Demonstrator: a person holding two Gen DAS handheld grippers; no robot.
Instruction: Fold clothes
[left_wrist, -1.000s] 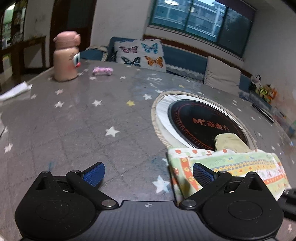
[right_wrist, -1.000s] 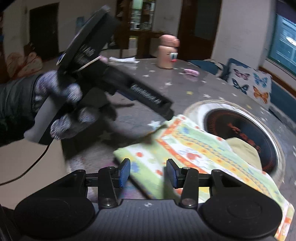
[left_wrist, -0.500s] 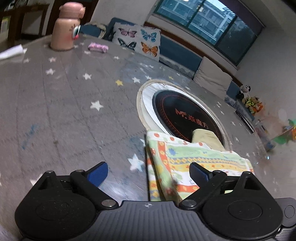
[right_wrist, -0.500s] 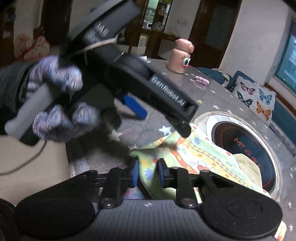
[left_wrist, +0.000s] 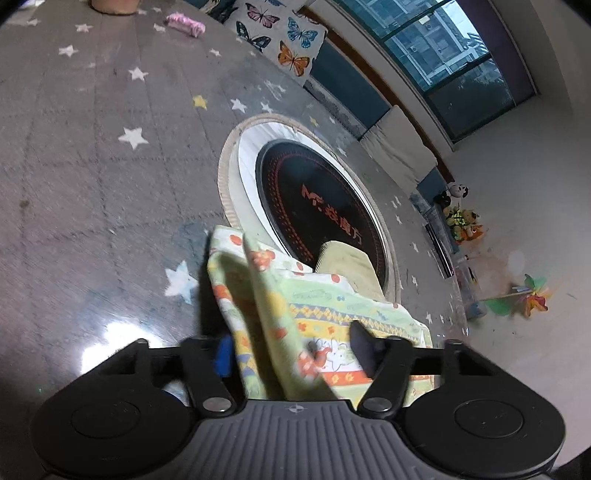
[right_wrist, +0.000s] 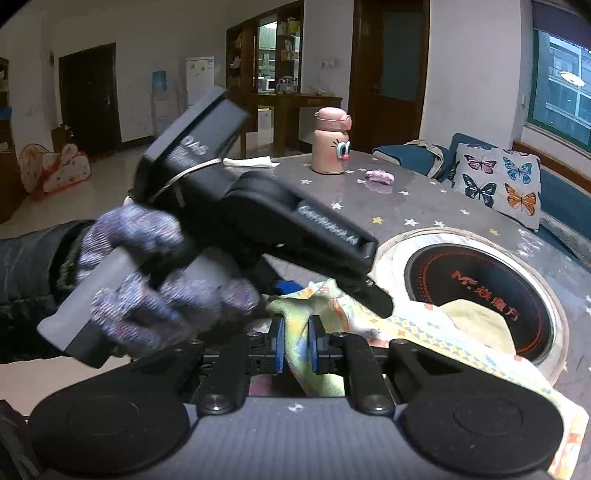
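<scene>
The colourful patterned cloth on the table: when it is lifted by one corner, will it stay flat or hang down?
The colourful patterned cloth will probably hang down floppy: it already creases where the right hand-held gripper pinches it. It looks thin, so probably light. Its free part may drag over the grey star-patterned table.

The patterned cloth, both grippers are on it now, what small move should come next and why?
Probably close the left gripper on the cloth. Its fingers stand wide apart with a raised fold between them, while the right gripper is already pinched shut on the near edge. With both ends held, the cloth could be lifted off the table and folded over.
</scene>
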